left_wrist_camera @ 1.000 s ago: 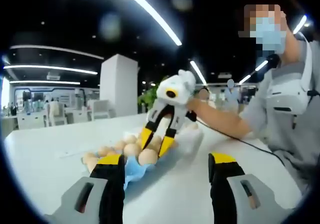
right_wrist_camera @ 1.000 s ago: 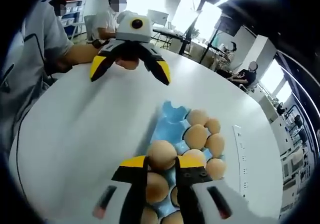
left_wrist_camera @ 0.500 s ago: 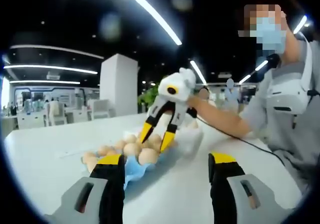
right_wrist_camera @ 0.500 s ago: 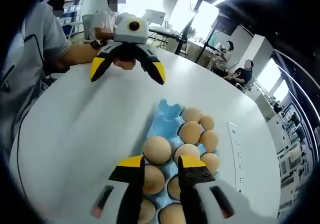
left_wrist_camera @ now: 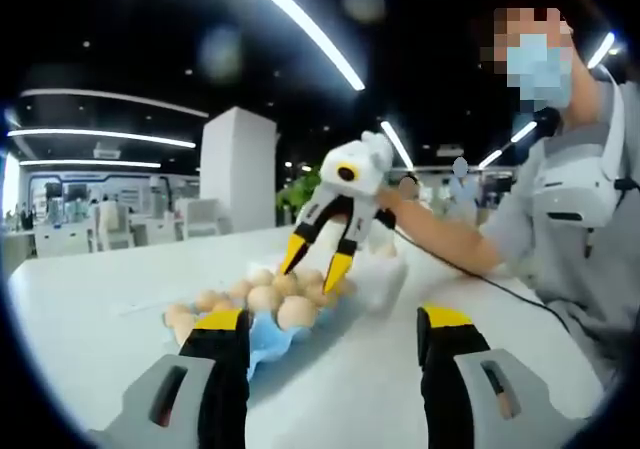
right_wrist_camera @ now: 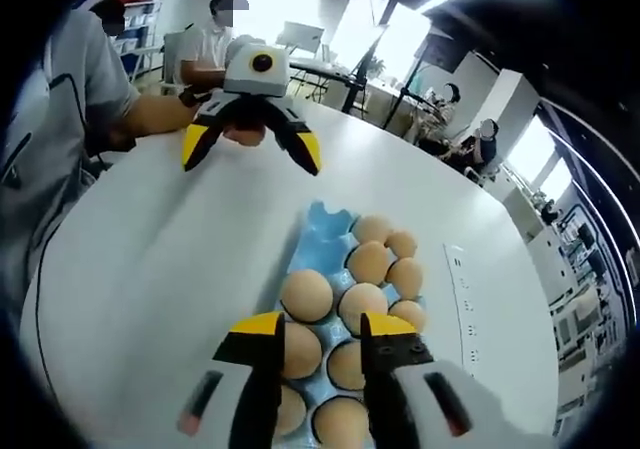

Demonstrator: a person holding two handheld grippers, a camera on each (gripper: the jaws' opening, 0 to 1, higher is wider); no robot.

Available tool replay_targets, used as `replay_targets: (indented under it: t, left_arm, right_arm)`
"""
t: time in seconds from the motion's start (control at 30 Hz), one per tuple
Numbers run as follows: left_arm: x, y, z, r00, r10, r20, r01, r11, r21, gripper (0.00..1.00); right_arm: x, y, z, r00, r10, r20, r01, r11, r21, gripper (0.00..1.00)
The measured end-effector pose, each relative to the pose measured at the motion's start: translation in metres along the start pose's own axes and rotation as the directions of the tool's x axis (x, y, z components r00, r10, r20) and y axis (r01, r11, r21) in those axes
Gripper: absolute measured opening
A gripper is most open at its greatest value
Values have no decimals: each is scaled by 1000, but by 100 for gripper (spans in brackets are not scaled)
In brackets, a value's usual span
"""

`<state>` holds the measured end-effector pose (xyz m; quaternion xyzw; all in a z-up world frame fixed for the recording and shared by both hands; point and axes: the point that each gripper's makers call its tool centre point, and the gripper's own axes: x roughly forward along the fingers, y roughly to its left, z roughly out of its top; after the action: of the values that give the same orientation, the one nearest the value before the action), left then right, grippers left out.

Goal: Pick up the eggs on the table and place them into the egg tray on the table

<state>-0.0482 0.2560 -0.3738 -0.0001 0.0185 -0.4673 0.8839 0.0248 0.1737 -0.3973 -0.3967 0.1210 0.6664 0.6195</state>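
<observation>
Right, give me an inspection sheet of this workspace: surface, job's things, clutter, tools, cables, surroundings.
Surface: white table, bare around the tray.
Job's things: blue egg tray holding brown eggs; its near corner cup looks unfilled; no loose egg seen on the table.
Clutter: a white strip lies flat beside the tray.
Tools: right tool open and holding nothing, above the tray; left tool open and holding nothing, over bare table.
Cables: a thin dark cable trails on the table by the person's sleeve.
Surroundings: open office with ceiling light strips, a white column, desks and seated people.

white table [right_wrist_camera: 150, 259] | blue egg tray [right_wrist_camera: 322, 239] with eggs [right_wrist_camera: 306, 294] | white strip [right_wrist_camera: 465, 299]
</observation>
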Motion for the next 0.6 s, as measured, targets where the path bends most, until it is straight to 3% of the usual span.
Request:
replay_targets:
  t: [0.4, 0.6]
  left_arm:
    - [0, 1, -2, 1000, 0, -2, 0, 1000, -8, 69]
    - [2, 0, -3, 1000, 0, -5, 0, 1000, -7, 69]
  right_arm:
    - [-22, -9, 2, 999, -46, 4, 46, 999, 18, 39]
    - [-35, -13, -4, 996, -80, -25, 81, 996, 27, 44]
